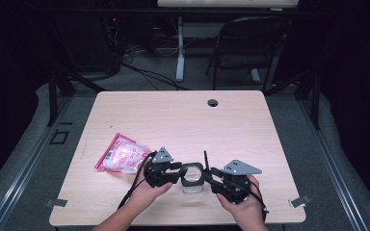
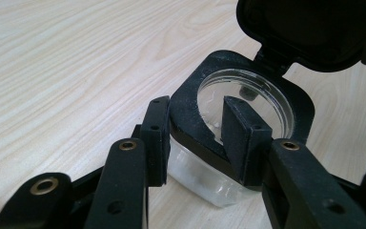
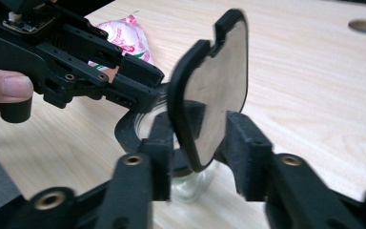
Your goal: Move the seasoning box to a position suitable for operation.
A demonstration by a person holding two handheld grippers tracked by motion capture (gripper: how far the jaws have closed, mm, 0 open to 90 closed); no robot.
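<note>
While both hands sit at the near table (image 1: 125, 115) edge, left gripper (image 1: 175, 173) clamps the clear jar's (image 1: 192, 185) black collar (image 2: 186, 102) | right gripper (image 1: 211, 177) straddles the raised flip lid (image 3: 209, 90), contact unclear | jar contents indistinct | farther left, pink snack pouch (image 1: 123, 154), print unreadable.

A pale wooden table (image 1: 231, 120) carries a clear jar (image 1: 192, 185) near its front edge and a pink packet (image 1: 120, 154) to its left.

Bare table (image 1: 183, 115) lies beyond the jar (image 1: 191, 180); pouch (image 1: 121, 154) blocks its left.
</note>
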